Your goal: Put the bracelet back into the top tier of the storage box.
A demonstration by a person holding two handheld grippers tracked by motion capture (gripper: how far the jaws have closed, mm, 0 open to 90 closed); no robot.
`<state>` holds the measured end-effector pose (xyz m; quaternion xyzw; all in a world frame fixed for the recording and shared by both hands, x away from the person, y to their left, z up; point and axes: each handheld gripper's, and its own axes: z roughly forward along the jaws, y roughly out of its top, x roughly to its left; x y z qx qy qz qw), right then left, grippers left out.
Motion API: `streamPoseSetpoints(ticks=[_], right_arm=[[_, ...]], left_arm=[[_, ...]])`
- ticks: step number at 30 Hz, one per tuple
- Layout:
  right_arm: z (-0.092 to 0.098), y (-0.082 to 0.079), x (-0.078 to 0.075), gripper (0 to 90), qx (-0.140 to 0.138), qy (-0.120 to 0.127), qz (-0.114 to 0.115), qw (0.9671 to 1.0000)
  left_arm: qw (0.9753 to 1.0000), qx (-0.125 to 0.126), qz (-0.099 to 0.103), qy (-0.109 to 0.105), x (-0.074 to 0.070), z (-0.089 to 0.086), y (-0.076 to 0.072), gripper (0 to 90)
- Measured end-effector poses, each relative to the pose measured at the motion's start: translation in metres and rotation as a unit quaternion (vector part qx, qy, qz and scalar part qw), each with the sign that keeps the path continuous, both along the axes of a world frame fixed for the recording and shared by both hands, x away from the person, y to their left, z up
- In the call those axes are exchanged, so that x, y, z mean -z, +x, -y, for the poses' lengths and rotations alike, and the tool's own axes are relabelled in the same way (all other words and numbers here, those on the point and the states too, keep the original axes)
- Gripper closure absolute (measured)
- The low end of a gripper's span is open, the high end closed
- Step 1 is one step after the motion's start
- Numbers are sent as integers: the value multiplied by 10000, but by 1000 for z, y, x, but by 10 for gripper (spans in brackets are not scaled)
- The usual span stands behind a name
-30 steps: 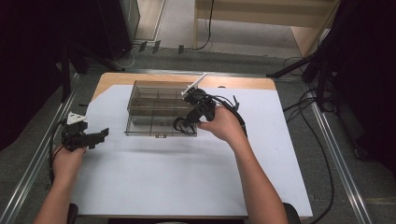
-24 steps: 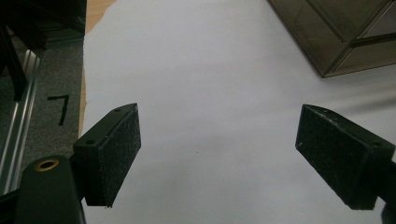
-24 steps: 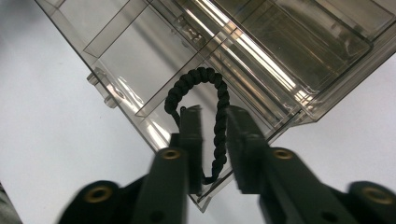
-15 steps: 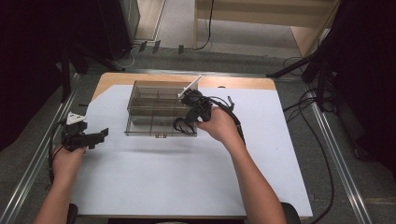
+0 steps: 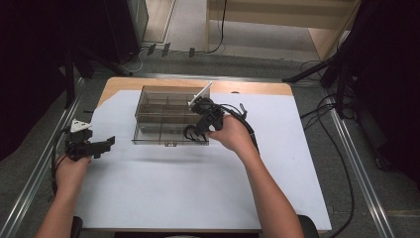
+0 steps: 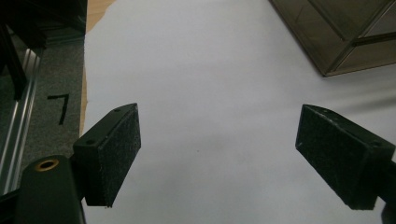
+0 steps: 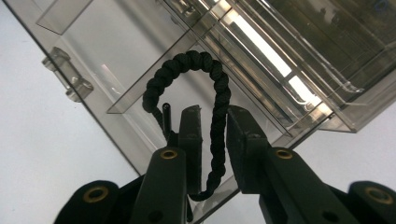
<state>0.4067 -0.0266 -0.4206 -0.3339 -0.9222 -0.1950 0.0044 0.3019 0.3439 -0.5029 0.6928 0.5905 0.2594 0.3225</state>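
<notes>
Right tongs [image 7: 212, 135] have a black braided cord loop [image 7: 187, 79] between the jaws — one strand runs up through the gap, pads close on it but whether they're fully clenched I can't tell. From the high view the right tongs [image 5: 197, 130] sit over the near right corner of the clear compartment box [image 5: 158, 101], loop [image 5: 190, 135] dangling at the front wall. The loop hangs straight ahead of the jaws, its long axis in line with them, arch end pointing into the box. My read: next move is a drop into a front compartment, so the loop has to clear that front wall first.

Left tongs [image 6: 219, 154] released, jaws wide apart, nothing between them, parked over the white worktop [image 5: 198, 198] at its left edge [image 5: 101, 146] — well apart from the box. Right hand [image 5: 233, 134] is the nearer one by far.
</notes>
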Motion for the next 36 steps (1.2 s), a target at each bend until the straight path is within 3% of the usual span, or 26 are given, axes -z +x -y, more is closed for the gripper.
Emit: streamPoseSetpoints(ticks=[12, 27, 36], right_arm=[[14, -3, -19, 620, 1, 469, 114, 9988], [44, 1, -28, 512, 142, 599, 287, 9977], [72, 4, -30, 474, 431, 712, 383, 9958]], left_arm=[[10000, 36, -45, 3, 1, 1, 1, 153], [9998, 120, -130, 66, 2, 4, 3, 153], [9996, 187, -181, 123, 4, 7, 6, 155]])
